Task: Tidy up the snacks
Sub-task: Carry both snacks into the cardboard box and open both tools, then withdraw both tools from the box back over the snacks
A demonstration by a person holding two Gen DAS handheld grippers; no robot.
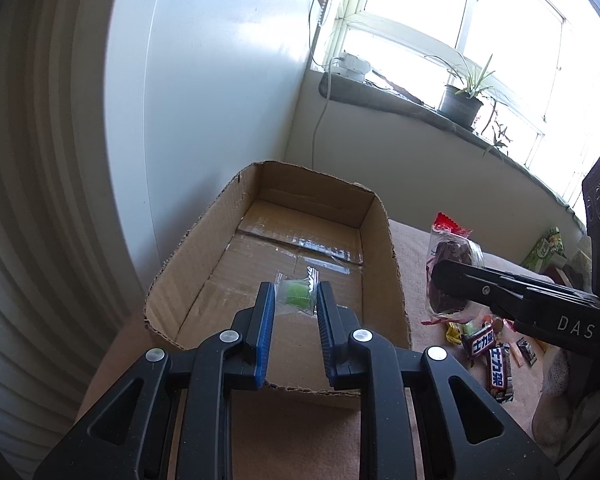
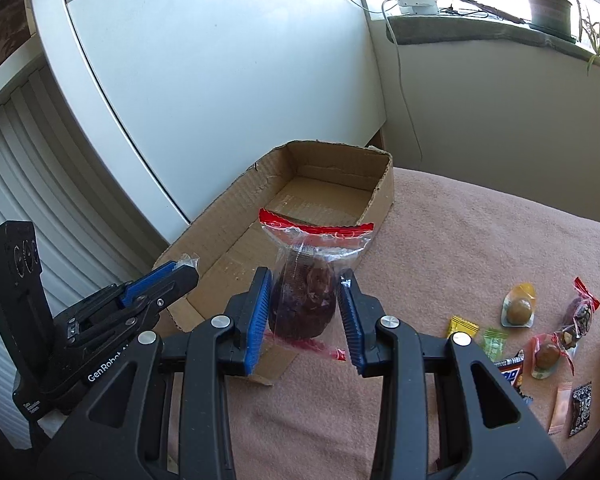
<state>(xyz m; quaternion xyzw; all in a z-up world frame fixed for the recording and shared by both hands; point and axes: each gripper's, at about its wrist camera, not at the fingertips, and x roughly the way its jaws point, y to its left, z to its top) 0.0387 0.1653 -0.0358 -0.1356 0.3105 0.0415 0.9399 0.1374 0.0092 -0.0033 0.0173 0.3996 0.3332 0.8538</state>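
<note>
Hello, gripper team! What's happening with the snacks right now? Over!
Left gripper shut on green candy, above cardboard box. Right gripper shut on brown cake packet, beside the box. Box empty, nothing in the way.

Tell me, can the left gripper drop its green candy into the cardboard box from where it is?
Probably yes. The left gripper holds the green candy right over the cardboard box, whose top is open and whose floor below looks bare. The right gripper, with its brown snack, is off to the side.
</note>
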